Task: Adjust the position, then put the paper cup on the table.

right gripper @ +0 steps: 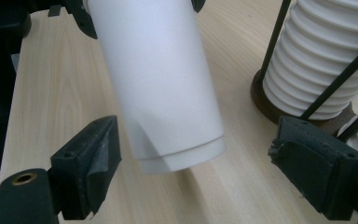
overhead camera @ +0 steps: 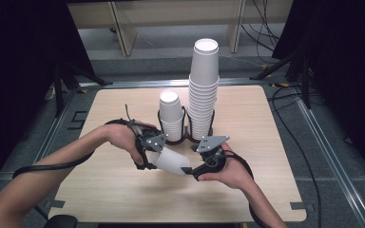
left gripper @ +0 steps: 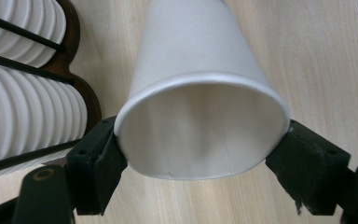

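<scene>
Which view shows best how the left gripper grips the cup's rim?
The left gripper view: both pads press the paper cup at its rim. The high view shows the left gripper around it side-on. The right gripper view shows the cup's base between the right gripper's open jaws.

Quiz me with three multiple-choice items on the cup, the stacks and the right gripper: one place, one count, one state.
1. Where is the loose cup?
A. in the left gripper
B. on the taller stack
C. on the floor

2. How many cup stacks stand in the holder?
A. one
B. two
C. four

3. How are the right gripper's fingers?
A. shut on the cup
B. open around the cup's base
C. shut on the holder

Answers: 1 A, its fingers press the rim; 2 B, a short stack beside a tall stack; 3 B, gaps show on both sides.
</scene>
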`<state>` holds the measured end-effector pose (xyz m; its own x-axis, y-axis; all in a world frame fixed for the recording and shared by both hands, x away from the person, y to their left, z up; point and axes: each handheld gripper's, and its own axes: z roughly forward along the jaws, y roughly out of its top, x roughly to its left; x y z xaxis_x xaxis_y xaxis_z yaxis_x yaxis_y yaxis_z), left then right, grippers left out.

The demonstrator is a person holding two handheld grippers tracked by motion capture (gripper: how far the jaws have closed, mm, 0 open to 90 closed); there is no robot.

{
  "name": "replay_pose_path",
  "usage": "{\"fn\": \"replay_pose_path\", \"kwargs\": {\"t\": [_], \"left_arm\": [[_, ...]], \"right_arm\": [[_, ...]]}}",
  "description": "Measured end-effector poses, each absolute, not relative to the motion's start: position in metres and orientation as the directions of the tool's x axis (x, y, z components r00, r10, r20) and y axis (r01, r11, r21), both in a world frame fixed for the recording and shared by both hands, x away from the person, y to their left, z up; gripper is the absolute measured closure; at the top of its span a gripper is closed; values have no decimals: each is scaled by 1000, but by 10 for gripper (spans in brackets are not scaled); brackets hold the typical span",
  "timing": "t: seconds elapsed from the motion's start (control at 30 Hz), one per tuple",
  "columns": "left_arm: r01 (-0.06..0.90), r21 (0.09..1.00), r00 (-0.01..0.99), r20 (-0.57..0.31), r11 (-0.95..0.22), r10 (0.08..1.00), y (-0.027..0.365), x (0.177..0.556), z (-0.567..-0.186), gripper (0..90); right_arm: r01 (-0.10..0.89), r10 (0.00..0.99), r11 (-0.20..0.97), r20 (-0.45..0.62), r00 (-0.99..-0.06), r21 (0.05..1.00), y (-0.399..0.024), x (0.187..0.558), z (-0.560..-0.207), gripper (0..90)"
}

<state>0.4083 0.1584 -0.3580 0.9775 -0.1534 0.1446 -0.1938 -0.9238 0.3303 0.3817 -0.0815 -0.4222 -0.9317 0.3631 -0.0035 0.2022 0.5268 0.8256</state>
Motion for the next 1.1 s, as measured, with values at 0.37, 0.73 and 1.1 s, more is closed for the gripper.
{"fn": "replay_pose_path", "kwargs": {"t": [0.37, 0.73, 1.1], "left_arm": [[-199, 325, 977, 139, -925, -162, 157, 406, -359, 215], [-193, 307, 978, 134, -932, -159, 158, 407, -356, 215], [-206, 288, 976, 133, -935, -174, 152, 406, -356, 214]], "right_arm": [[217, 376, 516, 8, -927, 829, -84, 378, -420, 153], [198, 341, 541, 1, -940, 817, -74, 380, -420, 152], [173, 312, 576, -19, -950, 799, -64, 381, -415, 151]]}}
